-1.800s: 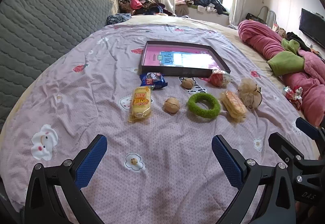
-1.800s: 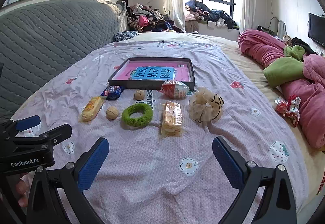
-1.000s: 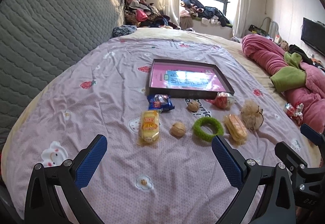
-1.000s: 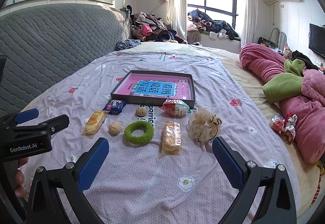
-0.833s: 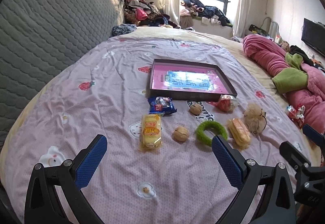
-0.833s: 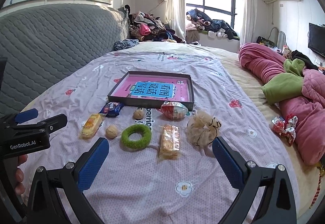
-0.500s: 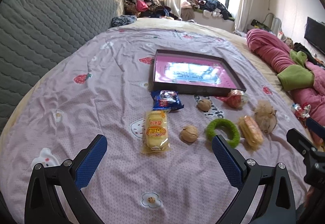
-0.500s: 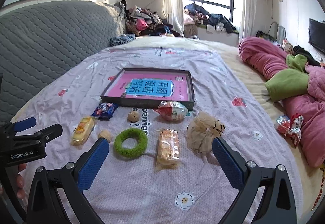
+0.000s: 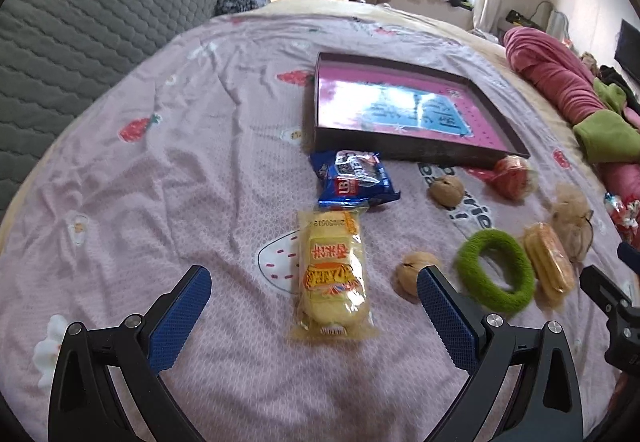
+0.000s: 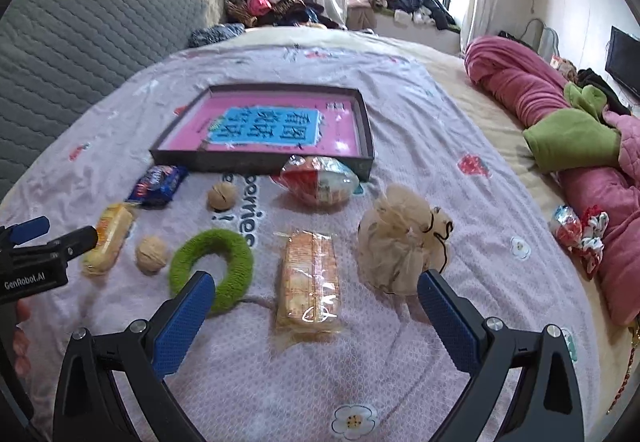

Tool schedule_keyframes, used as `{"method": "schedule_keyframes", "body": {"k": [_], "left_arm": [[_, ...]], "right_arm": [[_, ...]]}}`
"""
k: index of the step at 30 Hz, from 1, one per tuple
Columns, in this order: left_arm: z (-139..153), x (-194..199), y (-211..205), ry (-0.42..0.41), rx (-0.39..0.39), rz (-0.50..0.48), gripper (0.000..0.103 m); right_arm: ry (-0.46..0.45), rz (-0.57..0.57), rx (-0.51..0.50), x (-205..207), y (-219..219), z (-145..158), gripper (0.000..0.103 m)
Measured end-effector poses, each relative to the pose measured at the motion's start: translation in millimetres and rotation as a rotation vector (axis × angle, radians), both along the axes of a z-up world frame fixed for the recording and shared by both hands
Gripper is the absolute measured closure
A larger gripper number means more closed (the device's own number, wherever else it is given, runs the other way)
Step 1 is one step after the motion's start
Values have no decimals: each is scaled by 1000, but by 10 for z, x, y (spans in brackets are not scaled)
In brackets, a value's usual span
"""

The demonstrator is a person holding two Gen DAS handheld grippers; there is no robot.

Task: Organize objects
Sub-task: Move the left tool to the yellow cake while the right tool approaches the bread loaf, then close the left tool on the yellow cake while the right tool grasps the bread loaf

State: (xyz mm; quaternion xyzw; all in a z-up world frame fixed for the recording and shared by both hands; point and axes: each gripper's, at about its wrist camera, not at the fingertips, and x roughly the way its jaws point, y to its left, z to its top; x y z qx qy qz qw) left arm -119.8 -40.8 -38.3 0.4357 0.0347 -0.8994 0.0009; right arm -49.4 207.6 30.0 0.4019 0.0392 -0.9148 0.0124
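Observation:
Several small items lie on a pink bedspread in front of a shallow dark box with a pink lining [image 9: 404, 113] [image 10: 276, 125]. My left gripper [image 9: 314, 306] is open, low over a yellow snack pack [image 9: 332, 274]. Near it lie a blue cookie pack [image 9: 354, 179], two walnuts [image 9: 412, 274] [image 9: 446, 191] and a green ring [image 9: 496, 276]. My right gripper [image 10: 312, 310] is open, low over an orange cracker pack [image 10: 310, 282], between the green ring [image 10: 214, 268] and a beige mesh pouch [image 10: 402, 240]. A red-and-white snack bag [image 10: 318, 179] lies by the box.
A grey quilted headboard [image 9: 80, 13] runs along the left. Rolled pink and green blankets [image 10: 568, 121] lie at the right, with a small wrapped bundle [image 10: 580, 230] beside them. Clothes are piled by the window [image 10: 280, 1].
Both grippers have moved forward and down toward the items, which now fill more of each view. Both stay open and empty.

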Motion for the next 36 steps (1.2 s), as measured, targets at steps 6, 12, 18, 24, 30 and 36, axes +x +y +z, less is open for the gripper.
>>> {"method": "schedule_keyframes", "body": {"k": [6,12,18,24,30,36], "left_arm": [[-173,-191,-48,-45,10,9,1],[-287,-327,-73,-72,31,10,2],[-370,-421,-46,-101,23,0,12],[-431,-433,-8,-118,18,-9,32],[-413,-418,16,-120,81,-32,60],[-414,-384,38,-113,105,-41,63]], "right_arm": [[-36,-22,35,-148,-4,-140,4],[-96,-44,36,-319,-18,-328,17],[-138,-68,40,-433,-17,-461,19],[-160,-69,38,-511,-35,-557,27],[-167,-58,13,-534,-37,-591,48],[-158,-38,-27,-471,-18,-562,62]]}}
